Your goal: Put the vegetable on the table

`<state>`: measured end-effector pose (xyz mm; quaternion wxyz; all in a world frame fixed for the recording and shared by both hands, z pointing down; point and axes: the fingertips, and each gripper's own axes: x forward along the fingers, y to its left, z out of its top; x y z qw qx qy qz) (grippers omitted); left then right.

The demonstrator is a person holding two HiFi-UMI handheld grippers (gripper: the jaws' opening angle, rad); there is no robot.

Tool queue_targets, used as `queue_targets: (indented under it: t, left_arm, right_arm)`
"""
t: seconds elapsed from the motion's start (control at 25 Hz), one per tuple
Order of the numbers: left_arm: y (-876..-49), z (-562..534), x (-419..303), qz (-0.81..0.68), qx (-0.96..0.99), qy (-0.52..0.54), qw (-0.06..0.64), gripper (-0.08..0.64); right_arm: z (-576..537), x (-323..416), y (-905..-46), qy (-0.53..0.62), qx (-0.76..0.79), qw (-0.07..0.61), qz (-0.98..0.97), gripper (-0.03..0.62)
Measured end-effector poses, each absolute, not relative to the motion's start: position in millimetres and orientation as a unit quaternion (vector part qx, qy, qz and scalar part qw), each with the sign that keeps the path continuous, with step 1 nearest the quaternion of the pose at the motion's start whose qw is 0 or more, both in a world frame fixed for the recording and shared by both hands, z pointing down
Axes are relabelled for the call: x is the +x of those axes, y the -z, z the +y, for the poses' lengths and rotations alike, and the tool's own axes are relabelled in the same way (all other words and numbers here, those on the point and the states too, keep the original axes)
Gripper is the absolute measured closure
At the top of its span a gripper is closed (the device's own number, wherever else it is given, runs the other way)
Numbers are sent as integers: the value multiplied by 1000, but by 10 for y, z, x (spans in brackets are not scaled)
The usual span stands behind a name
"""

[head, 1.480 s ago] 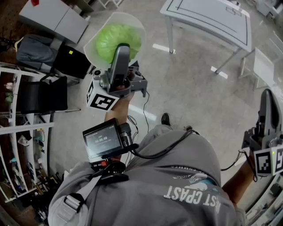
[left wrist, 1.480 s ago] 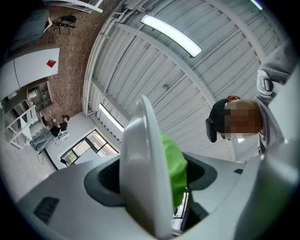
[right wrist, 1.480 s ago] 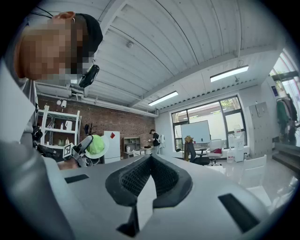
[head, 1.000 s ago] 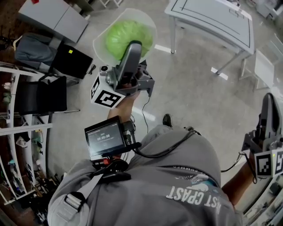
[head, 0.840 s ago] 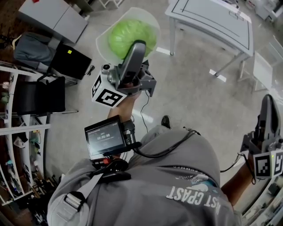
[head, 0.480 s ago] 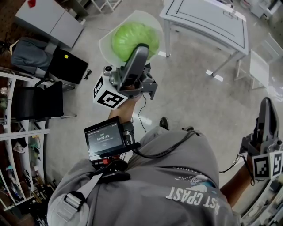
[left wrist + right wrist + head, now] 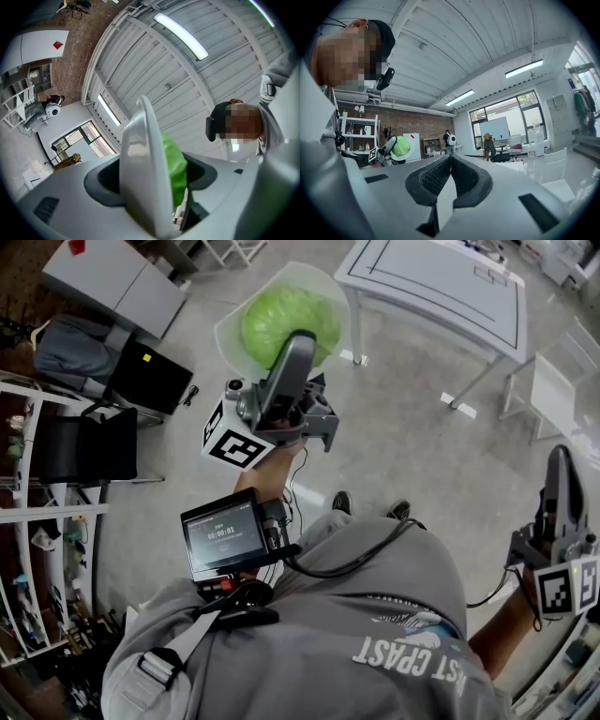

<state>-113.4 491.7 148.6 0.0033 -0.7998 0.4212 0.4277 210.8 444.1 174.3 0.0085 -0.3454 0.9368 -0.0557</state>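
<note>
Cabbage (image 7: pixel 289 324) rides in a bowl (image 7: pixel 228 334), our left claw (image 7: pixel 300 343) clamped on its rim for carrying to the table (image 7: pixel 441 287); right claw (image 7: pixel 560 457) closed, empty.

grey bag (image 7: pixel 73 352) near black chair (image 7: pixel 86 442).

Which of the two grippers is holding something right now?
The left gripper: it clamps the rim of the white bowl with the green vegetable. The right gripper is shut on nothing.
</note>
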Motion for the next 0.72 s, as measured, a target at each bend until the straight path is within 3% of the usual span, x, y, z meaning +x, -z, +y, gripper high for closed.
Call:
queue_targets:
  t: [0.72]
  left_arm:
    - [-1328, 4443, -485, 410, -780, -473, -8, 221]
  right_arm:
    - [3719, 2921, -1842, 110, -317, 46, 941, 584]
